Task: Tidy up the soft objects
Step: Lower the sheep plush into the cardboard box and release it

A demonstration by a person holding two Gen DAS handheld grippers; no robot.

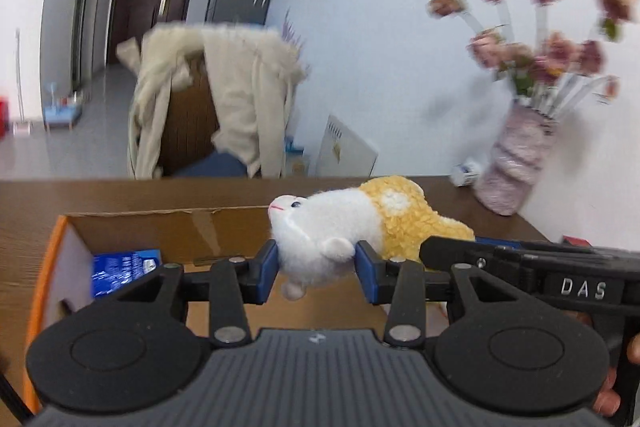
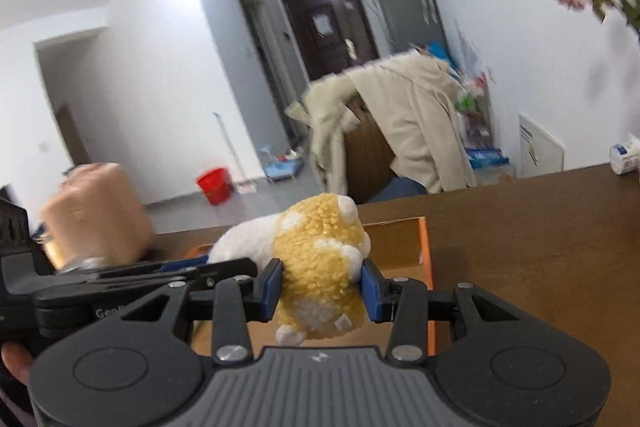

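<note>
A white and yellow plush hamster (image 1: 340, 231) is held in the air above an open cardboard box with orange edges (image 1: 160, 223). My left gripper (image 1: 316, 263) is shut on its white head end. My right gripper (image 2: 322, 287) is shut on its yellow rear end (image 2: 320, 267). The right gripper's body also shows in the left wrist view (image 1: 520, 267), coming in from the right. The box also shows in the right wrist view (image 2: 424, 251) under the toy. A blue packet (image 1: 124, 267) lies inside the box at the left.
The box stands on a brown wooden table (image 1: 120, 195). A pink vase with flowers (image 1: 516, 155) stands at the table's far right, with a small white packet (image 1: 464, 173) beside it. A chair draped with a beige coat (image 1: 224, 99) is behind the table. A tan cylinder (image 2: 96, 219) is at left.
</note>
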